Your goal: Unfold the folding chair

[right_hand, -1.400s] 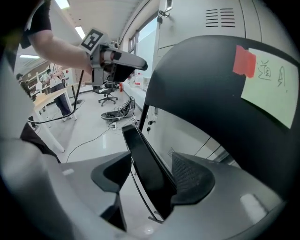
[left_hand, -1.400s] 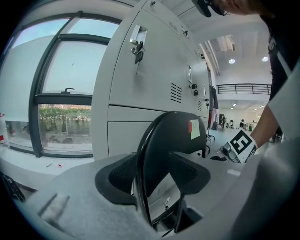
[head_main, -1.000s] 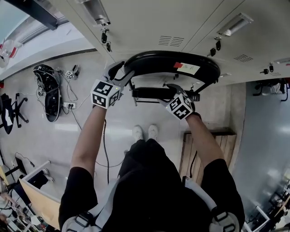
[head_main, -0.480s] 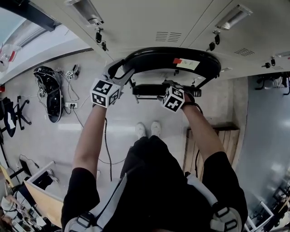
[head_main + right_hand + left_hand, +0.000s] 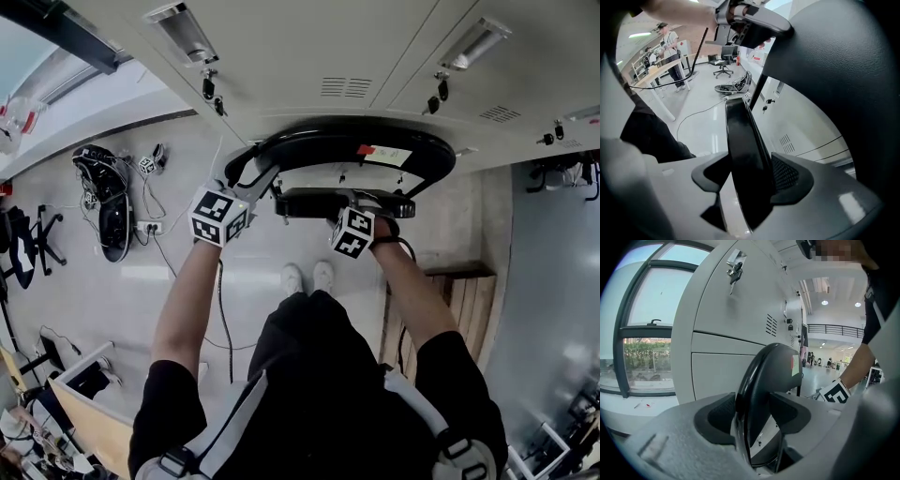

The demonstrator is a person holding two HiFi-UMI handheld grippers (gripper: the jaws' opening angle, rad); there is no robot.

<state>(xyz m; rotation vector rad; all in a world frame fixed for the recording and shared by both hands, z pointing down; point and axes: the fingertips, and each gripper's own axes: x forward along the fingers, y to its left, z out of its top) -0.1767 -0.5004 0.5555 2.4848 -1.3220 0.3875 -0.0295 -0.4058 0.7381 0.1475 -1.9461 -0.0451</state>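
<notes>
A black folding chair leans folded against the lockers, its curved backrest (image 5: 349,142) above its flat seat (image 5: 309,201). My left gripper (image 5: 255,175) is shut on the backrest's left rim (image 5: 761,376), and both pads (image 5: 721,414) press on it in the left gripper view. My right gripper (image 5: 371,202) points steeply down over the seat's right part. The seat's edge (image 5: 745,154) stands between its jaws, which are closing. The right-hand pad (image 5: 787,174) lies against it, while a thin gap shows at the other.
Grey lockers (image 5: 309,56) with keys in their doors stand right behind the chair. A wooden pallet (image 5: 464,300) lies on the floor to the right. Cables and a black device (image 5: 111,211) lie at the left. The person's white shoes (image 5: 307,277) are below the chair.
My right gripper has slid left and down along the seat, rolling as it went, and now straddles the seat's edge. The left gripper has stayed clamped on the backrest.
</notes>
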